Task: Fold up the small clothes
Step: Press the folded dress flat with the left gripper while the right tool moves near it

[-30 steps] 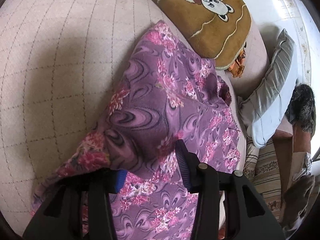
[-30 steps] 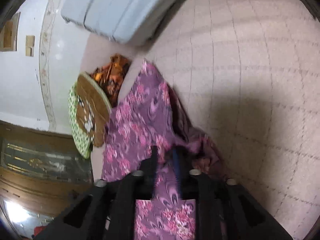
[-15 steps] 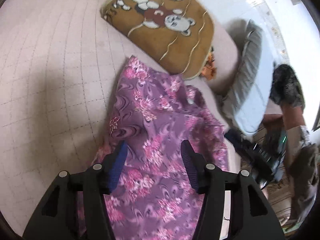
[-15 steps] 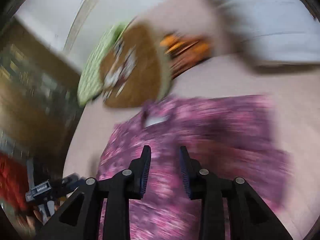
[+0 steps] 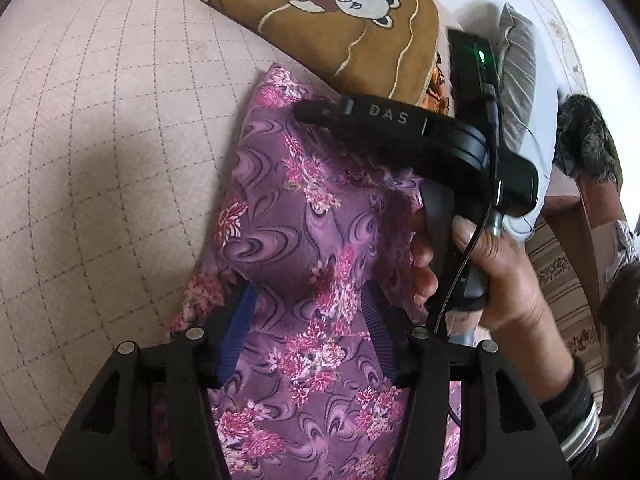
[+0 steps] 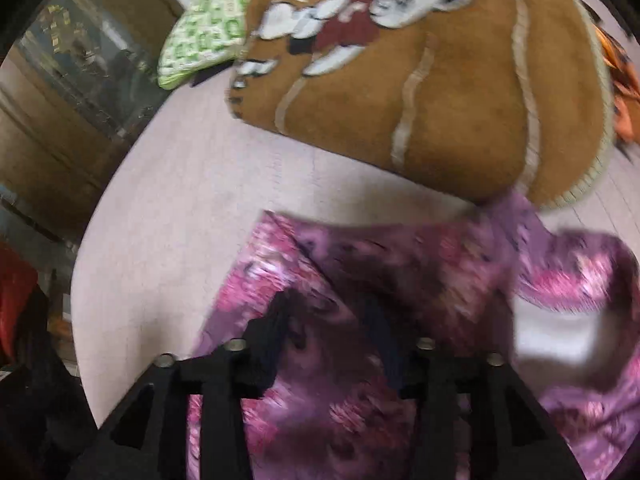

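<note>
A purple floral garment [image 5: 304, 216] lies rumpled on the pink quilted bed [image 5: 104, 128]. My left gripper [image 5: 308, 320] hovers over its near part, open, with a hump of cloth rising between the blue pads [image 5: 236, 332] but not pinched. A hand [image 5: 492, 264] holds the right gripper [image 5: 312, 114] over the garment's far end, close to the brown cushion. In the blurred right wrist view the right gripper [image 6: 328, 320] stands just above the garment [image 6: 400, 272]. Its jaws are opening and nothing is clamped between them.
A brown cushion with a bear print [image 5: 340, 20] lies just beyond the garment, partly over an orange cloth [image 5: 436, 96]. A green patterned pillow [image 6: 208, 28] and a grey pillow [image 5: 520, 80] lie farther off. A wooden cabinet [image 6: 68, 92] stands past the bed edge.
The left gripper let go of the fold and opened. The right gripper swept fast across the garment, rolled over, widened its jaws and came into the left wrist view.
</note>
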The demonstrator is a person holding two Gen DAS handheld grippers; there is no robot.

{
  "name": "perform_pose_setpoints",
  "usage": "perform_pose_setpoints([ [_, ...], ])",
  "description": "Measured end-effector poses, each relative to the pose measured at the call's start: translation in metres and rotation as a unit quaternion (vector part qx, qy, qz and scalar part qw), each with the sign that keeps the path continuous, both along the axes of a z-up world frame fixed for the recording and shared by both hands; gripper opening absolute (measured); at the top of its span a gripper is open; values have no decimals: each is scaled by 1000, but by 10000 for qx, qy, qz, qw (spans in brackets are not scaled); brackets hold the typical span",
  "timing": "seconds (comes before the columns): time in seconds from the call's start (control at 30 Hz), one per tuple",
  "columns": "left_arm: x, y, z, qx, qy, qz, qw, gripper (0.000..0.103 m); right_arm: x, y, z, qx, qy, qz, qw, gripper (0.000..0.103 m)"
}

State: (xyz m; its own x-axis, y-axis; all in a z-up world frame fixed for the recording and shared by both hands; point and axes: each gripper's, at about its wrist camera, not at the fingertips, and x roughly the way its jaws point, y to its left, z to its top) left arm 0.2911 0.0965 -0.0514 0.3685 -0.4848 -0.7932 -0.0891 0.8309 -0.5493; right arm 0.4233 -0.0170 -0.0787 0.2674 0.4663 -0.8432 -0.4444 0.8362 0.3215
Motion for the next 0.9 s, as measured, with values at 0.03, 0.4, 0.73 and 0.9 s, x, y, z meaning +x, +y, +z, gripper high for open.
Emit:
perform_pose_setpoints([
  [0.03, -1, 0, 0, -4, -15, -18, 10000, 54, -2, 5, 4, -260, -131, 124, 9995, 52],
  [0.4, -4, 1, 8, 90, -92, -66, 9999, 54, -17, 34, 22, -757, -834, 967, 9889, 4],
  [0.73, 2, -2, 4, 845, 1, 106, 9964, 54, 10, 61, 9, -716, -665, 491, 9940, 5],
  [0.9, -3, 7, 1, 754, 137, 136, 9970, 54, -15, 2, 39, 124, -697, -352, 9969, 17],
])
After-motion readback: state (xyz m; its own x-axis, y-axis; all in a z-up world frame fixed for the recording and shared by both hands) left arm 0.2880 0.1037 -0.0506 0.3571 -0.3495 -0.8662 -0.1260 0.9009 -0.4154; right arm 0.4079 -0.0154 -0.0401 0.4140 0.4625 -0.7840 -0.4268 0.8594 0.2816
